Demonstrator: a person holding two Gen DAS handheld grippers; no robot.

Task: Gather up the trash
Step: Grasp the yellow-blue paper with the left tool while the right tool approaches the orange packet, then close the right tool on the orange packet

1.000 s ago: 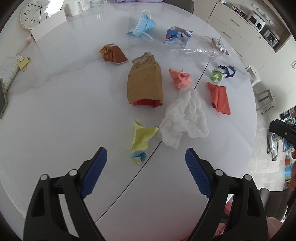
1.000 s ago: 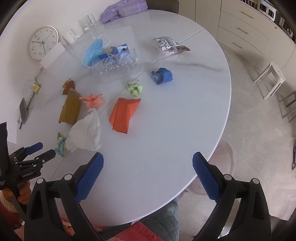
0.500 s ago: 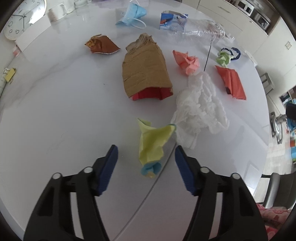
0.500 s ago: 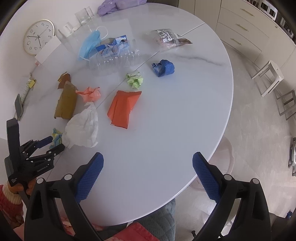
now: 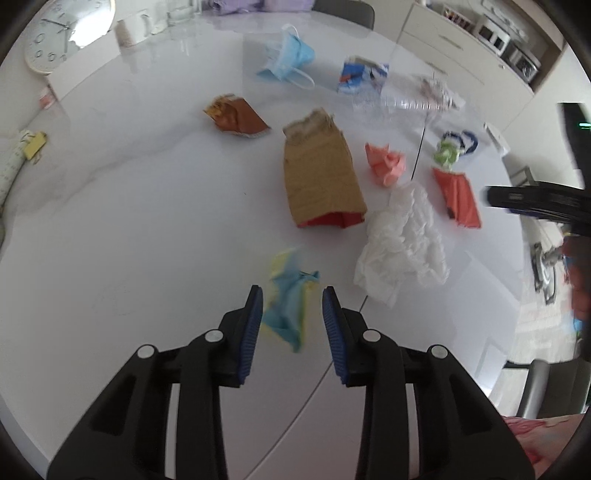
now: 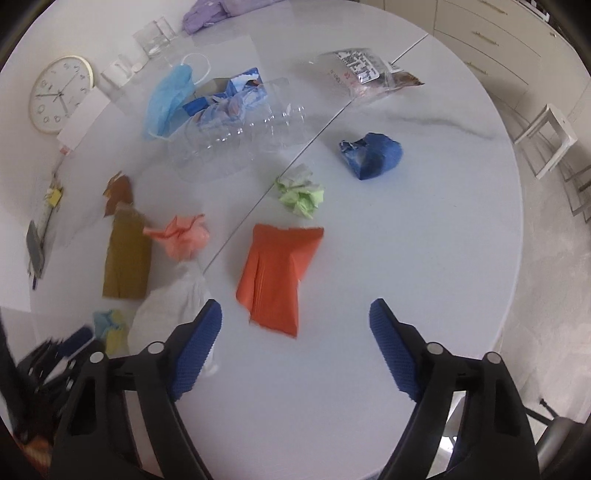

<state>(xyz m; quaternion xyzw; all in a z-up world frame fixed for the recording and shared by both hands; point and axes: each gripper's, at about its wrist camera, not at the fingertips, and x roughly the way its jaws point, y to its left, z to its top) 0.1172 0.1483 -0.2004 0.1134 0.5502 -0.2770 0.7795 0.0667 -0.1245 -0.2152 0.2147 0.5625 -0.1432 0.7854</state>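
Observation:
My left gripper (image 5: 291, 317) is closed around a crumpled yellow and blue paper (image 5: 288, 302), which looks lifted and blurred; it also shows in the right wrist view (image 6: 110, 326). Whether the pads press it I cannot tell for sure, but the jaws are narrow on it. My right gripper (image 6: 295, 347) is open and empty above the near table edge, just short of an orange paper (image 6: 279, 273). A white tissue (image 5: 402, 240), a brown cardboard sleeve (image 5: 321, 181), a pink wad (image 5: 386, 166), a green wad (image 6: 301, 194) and a blue wad (image 6: 371, 155) lie on the white table (image 5: 129, 221).
A blue face mask (image 5: 288, 61), a clear plastic bottle (image 6: 236, 136), a blue carton (image 5: 360, 74), a brown wrapper (image 5: 236, 116) and a clear packet (image 6: 365, 72) lie farther back. A clock (image 5: 68, 33) and glasses (image 6: 151, 37) stand at the far edge. A stool (image 6: 550, 140) is on the floor.
My left gripper moved onto the yellow and blue paper and its jaws closed from wide to narrow around it. My right gripper moved forward over the table toward the orange paper, still open.

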